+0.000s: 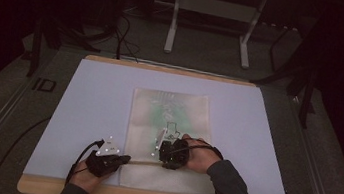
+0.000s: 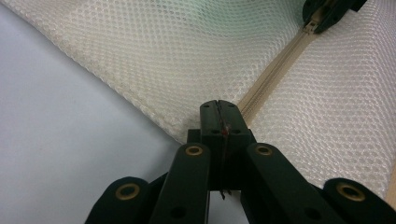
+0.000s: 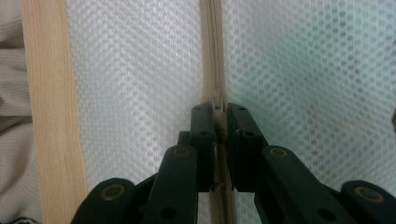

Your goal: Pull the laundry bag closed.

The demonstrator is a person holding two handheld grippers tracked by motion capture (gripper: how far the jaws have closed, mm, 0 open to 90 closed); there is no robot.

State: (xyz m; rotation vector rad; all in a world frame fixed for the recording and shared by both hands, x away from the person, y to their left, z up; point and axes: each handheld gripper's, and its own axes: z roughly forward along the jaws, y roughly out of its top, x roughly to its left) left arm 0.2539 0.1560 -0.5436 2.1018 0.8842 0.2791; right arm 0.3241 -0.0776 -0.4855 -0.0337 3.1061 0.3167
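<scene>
The left tongs (image 2: 219, 108) pinch the near corner of the mesh bag (image 1: 170, 112) flat on the table (image 1: 94, 97), anchoring the zipper's (image 2: 275, 70) end. Ahead, the right tongs (image 3: 219, 116) clamp the zipper pull (image 3: 217, 103); it appears partway along, with track left to run.

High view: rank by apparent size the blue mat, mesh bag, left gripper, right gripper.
1. blue mat
2. mesh bag
3. left gripper and right gripper: look about alike, and hands partly cover both, so no ranking between them.
</scene>
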